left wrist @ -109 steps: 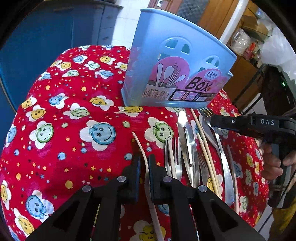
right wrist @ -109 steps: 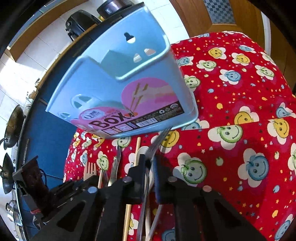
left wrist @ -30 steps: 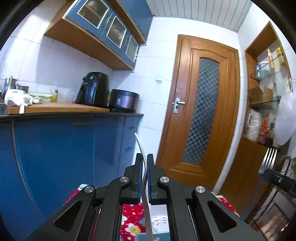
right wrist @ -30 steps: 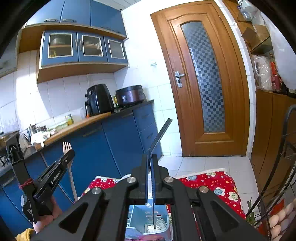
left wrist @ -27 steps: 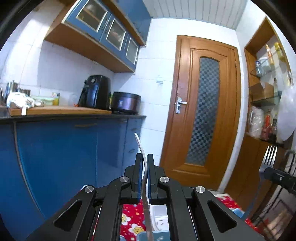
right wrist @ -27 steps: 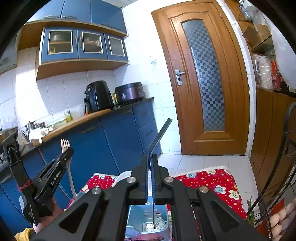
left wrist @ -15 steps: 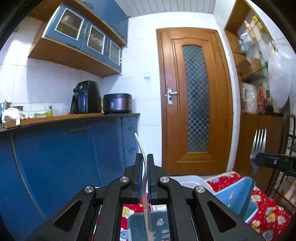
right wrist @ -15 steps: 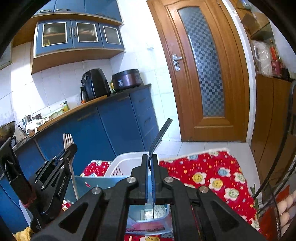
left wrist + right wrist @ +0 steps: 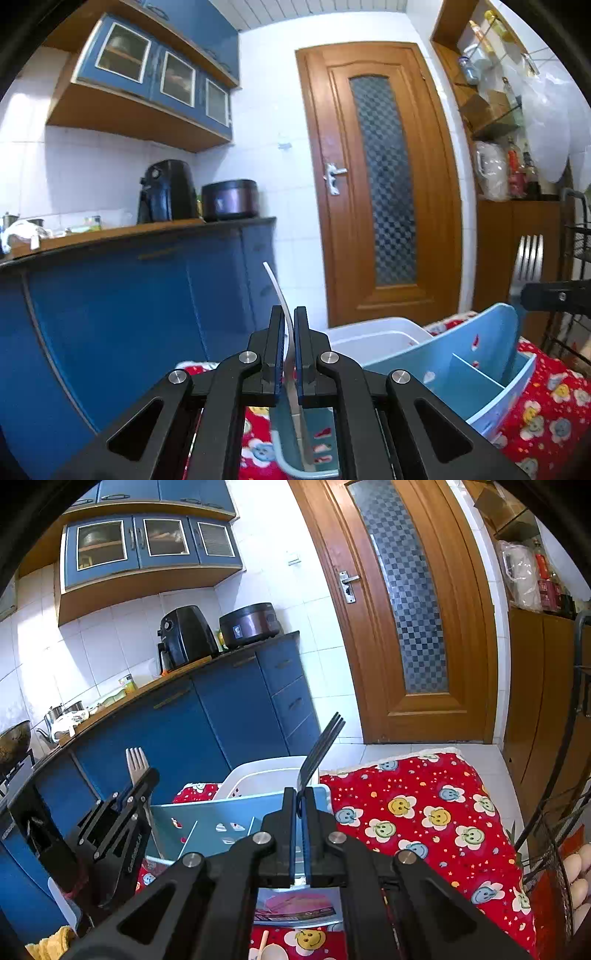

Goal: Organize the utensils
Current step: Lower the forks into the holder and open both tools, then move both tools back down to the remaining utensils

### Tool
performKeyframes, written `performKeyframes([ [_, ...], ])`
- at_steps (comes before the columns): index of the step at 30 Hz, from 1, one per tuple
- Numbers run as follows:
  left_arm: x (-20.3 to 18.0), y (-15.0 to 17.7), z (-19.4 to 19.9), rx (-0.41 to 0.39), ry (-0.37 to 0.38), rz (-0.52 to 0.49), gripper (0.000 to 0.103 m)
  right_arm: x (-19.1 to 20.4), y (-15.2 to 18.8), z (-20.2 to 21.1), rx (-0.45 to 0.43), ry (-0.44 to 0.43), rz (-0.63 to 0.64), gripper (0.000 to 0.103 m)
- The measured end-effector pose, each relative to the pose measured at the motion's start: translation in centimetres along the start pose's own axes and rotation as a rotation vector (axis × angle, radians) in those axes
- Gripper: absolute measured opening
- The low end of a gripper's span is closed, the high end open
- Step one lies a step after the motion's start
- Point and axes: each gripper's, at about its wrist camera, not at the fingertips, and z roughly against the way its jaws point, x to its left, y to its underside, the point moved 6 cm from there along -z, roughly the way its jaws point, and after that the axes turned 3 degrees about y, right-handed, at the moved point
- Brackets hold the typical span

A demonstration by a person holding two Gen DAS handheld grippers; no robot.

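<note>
Left gripper (image 9: 289, 325) fingers are clamping a pale plastic fork (image 9: 137, 764), tines up, its lower end hanging inside the blue utensil box (image 9: 476, 376). Right gripper (image 9: 300, 805) fingers are clenching a metal fork (image 9: 320, 751), tines up, over the same box. The box is sitting on the surface with the red smiley cloth (image 9: 424, 812), a white basket (image 9: 258, 773) just behind it.

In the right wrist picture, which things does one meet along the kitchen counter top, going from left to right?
Wok → kettle → black air fryer → rice cooker.
</note>
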Motion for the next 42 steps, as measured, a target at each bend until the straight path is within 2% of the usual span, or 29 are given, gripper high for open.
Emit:
performKeyframes([
  [6, 0.1, 0.2, 0.6, 0.05, 0.051, 0.052, 0.008, -0.3, -0.1, 0.1, 0.01, 0.001, -0.026, 0.006],
  [8, 0.1, 0.3, 0.8, 0.061, 0.062, 0.06, 0.011, -0.6, -0.2, 0.3, 0.01, -0.002, -0.043, 0.015],
  [10, 0.0, 0.4, 1.2, 0.072, 0.075, 0.064, 0.016, -0.9, -0.3, 0.6, 0.006, -0.007, -0.061, 0.027],
  [12, -0.1, 0.4, 1.6, 0.078, 0.082, 0.067, 0.031, -1.1, -0.5, 1.0, -0.001, -0.011, -0.076, 0.029],
  [14, -0.1, 0.3, 2.2, 0.076, 0.086, 0.074, 0.039, -1.3, -0.7, 1.5, -0.015, -0.016, -0.081, 0.029],
  [15, -0.1, 0.3, 2.5, 0.075, 0.088, 0.078, 0.04, -1.4, -0.9, 1.7, -0.019, -0.017, -0.081, 0.03],
  [25, -0.2, -0.3, 5.5, 0.098, 0.099, 0.095, 0.041, -2.4, -1.3, 4.6, -0.048, -0.002, -0.098, 0.031],
  [31, 0.1, -0.3, 8.0, 0.128, 0.11, 0.115, 0.041, -2.3, -0.1, 6.4, -0.017, 0.011, -0.088, 0.031],
  [42, 0.0, 1.8, 12.0, 0.258, 0.144, 0.124, 0.041, -2.1, 4.5, 8.7, 0.096, 0.03, -0.072, 0.031],
])
